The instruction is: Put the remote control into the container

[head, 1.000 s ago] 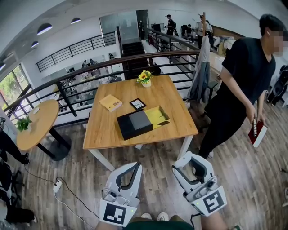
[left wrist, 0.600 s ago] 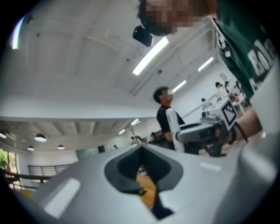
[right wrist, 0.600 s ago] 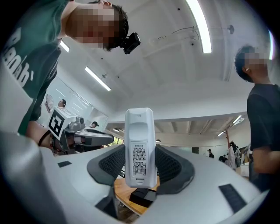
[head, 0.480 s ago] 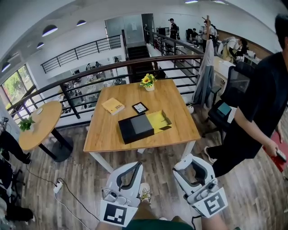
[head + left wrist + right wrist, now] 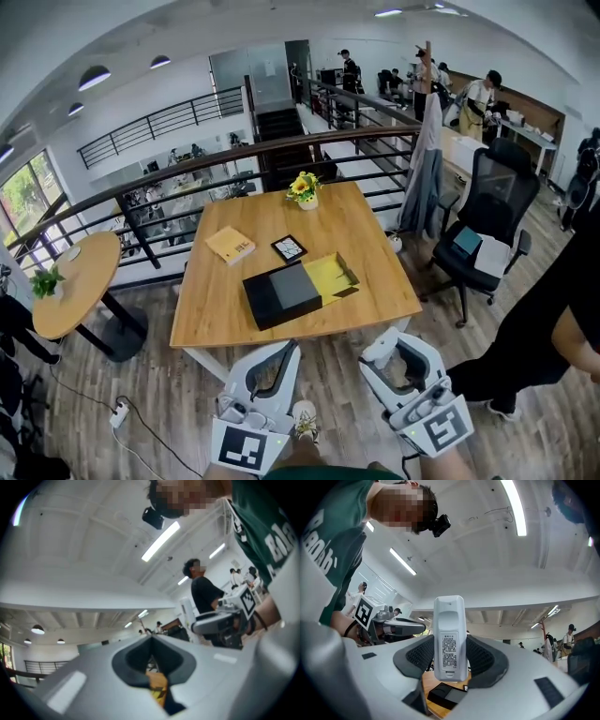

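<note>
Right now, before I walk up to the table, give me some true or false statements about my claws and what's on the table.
1. A black and yellow container lies on the wooden table. True.
2. The right claw holds a white remote control between its pads. True.
3. The remote control lies inside the container. False: it is in the right claw, short of the table.
4. The left claw is shut and empty. True.
5. The flower pot stands at the table's near edge. False: it stands at the far edge, by the railing.
</note>
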